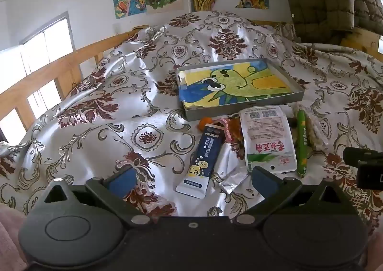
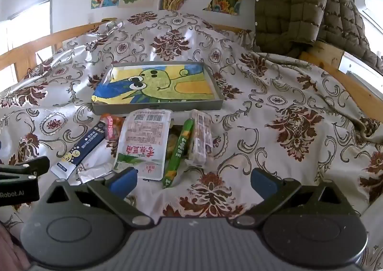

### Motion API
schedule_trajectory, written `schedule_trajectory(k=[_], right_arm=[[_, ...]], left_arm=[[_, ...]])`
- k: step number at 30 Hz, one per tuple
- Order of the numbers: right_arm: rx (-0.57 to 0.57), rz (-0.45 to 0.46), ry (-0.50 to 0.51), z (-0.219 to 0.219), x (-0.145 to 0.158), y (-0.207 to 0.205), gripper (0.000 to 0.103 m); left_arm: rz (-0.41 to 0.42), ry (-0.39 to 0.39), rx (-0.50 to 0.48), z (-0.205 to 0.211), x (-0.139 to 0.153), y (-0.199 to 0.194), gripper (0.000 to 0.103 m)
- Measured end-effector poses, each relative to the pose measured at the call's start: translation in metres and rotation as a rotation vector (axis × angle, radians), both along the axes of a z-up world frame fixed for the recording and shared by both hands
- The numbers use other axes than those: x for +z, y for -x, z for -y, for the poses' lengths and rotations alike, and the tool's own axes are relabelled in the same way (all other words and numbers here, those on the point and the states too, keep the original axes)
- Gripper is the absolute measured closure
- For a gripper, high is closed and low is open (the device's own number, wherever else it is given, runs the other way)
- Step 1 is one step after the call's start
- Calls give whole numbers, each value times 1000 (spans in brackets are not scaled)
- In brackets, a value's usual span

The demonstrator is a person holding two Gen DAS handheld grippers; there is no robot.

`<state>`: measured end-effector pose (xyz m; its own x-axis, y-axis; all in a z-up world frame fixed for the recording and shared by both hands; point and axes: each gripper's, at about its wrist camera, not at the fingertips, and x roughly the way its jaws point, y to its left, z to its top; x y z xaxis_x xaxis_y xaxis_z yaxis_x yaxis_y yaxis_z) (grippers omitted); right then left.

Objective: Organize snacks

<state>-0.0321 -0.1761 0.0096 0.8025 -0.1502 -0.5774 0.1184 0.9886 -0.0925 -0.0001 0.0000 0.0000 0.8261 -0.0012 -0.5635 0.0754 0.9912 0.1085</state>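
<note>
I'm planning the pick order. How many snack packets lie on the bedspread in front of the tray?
7, maybe more hidden: navy stick, foil wrapper, red-orange packet, white pouch, green sausage, clear pack, one partly hidden packet between pouch and sausage.

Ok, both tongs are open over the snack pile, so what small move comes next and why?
Probably lower the left tongs onto the dark blue sachet and close. It lies right between their open fingers, nothing is held yet, and the grey tray behind the pile has no snacks in it.
</note>
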Motion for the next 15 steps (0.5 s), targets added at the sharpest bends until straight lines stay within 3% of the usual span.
schedule_trajectory(k=[15], right_arm=[[1, -4, -3, 0, -1, -1, 0]], left_arm=[[-7, 4, 0, 0, 0, 0, 1]])
